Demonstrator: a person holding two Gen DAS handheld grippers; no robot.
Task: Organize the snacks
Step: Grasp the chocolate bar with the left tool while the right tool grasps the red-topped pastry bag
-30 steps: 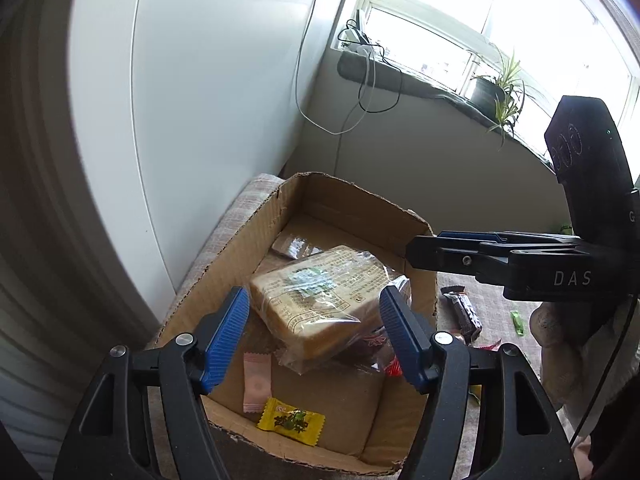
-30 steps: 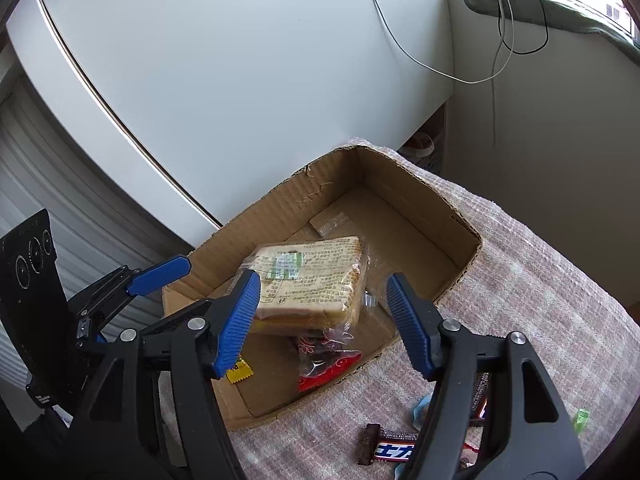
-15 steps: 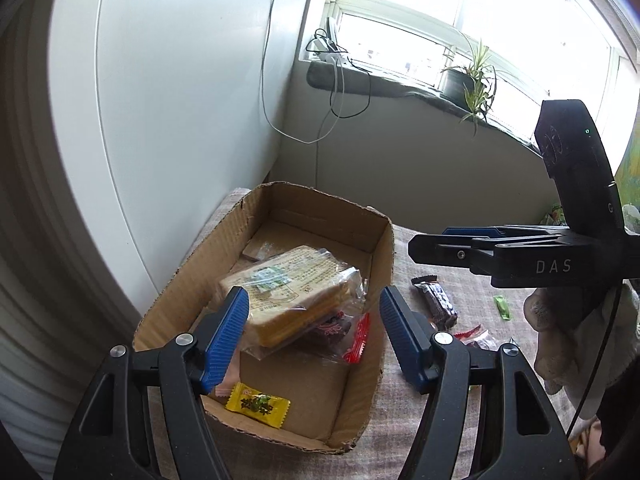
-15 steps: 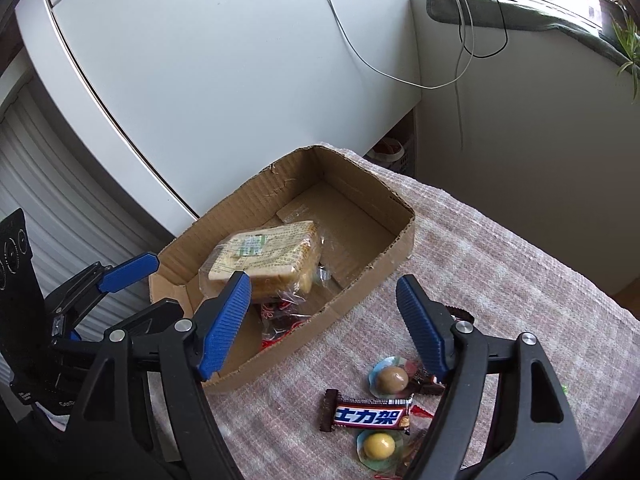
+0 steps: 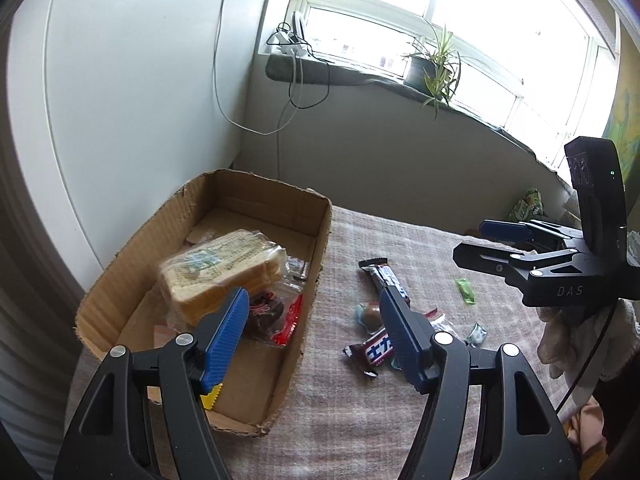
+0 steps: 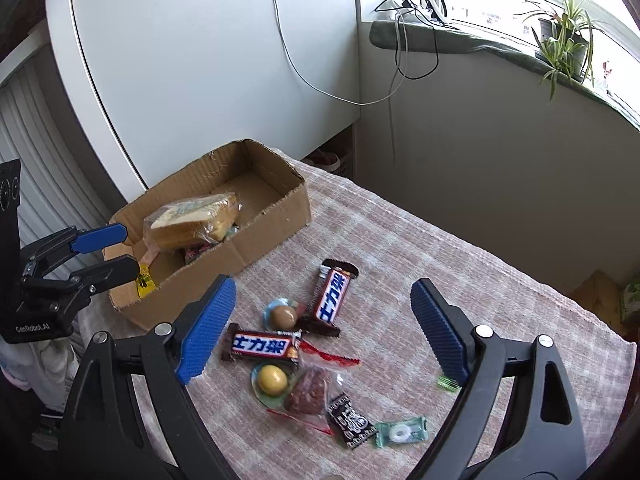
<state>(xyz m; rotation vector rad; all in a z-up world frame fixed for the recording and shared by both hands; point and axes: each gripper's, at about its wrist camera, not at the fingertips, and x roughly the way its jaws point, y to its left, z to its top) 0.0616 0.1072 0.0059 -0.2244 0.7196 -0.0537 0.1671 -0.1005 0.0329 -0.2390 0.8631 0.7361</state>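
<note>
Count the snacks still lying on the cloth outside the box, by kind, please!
Brown Snickers-style chocolate bars: 2
Round candies in clear wrappers: 2
Brown cake in clear red-edged bag: 1
Black patterned sachet: 1
Green-wrapped white mint: 1
Small green packet: 1
Total: 8

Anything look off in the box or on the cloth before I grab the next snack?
Nothing spilled or broken. The bagged bread sits tilted in the cardboard box, propped on smaller packets. The box's rim is ragged. Two chocolate bars and several candies lie scattered on the cloth, not yet boxed.
</note>
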